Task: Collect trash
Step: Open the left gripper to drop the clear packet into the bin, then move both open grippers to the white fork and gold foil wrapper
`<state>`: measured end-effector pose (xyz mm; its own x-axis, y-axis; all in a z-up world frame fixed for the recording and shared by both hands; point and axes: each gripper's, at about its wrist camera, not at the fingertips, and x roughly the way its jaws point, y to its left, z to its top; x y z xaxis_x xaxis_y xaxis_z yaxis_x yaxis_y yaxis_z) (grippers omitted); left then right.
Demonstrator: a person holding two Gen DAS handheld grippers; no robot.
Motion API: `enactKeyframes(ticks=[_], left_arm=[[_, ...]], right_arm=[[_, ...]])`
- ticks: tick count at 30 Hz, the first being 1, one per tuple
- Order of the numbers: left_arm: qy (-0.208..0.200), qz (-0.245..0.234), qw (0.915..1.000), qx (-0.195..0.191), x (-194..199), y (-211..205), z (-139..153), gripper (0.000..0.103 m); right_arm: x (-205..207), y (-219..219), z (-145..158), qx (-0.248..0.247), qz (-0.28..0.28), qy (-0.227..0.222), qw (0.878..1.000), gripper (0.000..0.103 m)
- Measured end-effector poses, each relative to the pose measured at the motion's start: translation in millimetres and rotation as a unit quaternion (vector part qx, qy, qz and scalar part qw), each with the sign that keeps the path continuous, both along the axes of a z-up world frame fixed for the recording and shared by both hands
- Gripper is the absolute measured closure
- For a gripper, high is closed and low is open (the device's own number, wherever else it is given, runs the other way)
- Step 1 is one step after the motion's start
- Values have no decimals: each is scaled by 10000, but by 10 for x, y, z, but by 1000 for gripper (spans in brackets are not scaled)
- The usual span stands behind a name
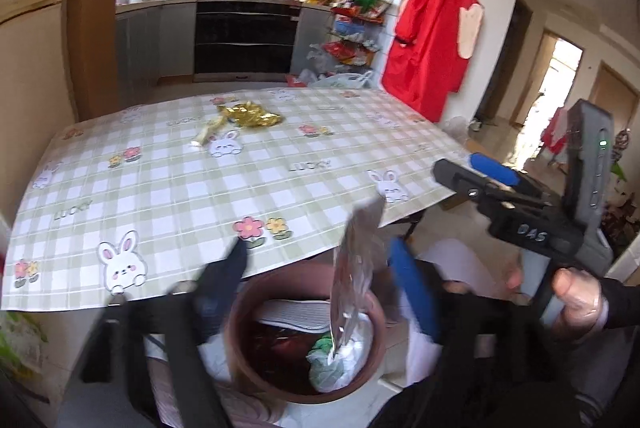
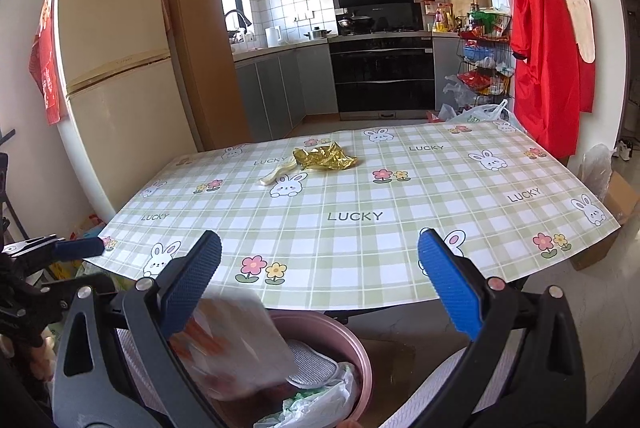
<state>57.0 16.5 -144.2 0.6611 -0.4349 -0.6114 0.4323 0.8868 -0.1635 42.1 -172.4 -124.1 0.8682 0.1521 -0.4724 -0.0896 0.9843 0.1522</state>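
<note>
Left claw [image 1: 320, 264] is spread wide, crinkly silver foil wrapper [image 1: 352, 268] loose between its fingers, above the round brown plastic trash bin [image 1: 240, 360]. Right claw [image 2: 320, 280] spread too, empty. Crumpled gold foil wrapper [image 2: 325, 157] sits far across the checked worktop [image 2: 360, 212].

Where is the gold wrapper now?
In both views the gold wrapper lies on the far half of the table, left of centre, just behind a pale strip and a printed rabbit.

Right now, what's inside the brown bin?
In the bin I see a white plastic bag with something green in it, a grey mesh pad and something dark red. A shiny wrapper hangs over it. Whatever lies underneath is covered.
</note>
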Motion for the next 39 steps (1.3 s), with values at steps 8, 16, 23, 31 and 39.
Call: enactKeyframes(ticks=[8,16,23,31,39], left_arm=[[-96,982,9949,195,55,338,-74,6],[-68,1293,9906,430,132,462,-117,6],[-69,1357,9894,512,267,520,-155,6],[-217,1139,9898,829,696,433,-96,6],[-122,665,9929,977,1424,271,-130,6]], right_arm=[[30,-1,-57,5,-89,101,9999,6],[63,58,-108,-284,-186,112,9994,6],[237,-88,-169,-224,-186,191,9994,6],[710,-351,-220,-22,-260,443,9987,6],[1360,-432,-351,-321,89,769,9965,6]])
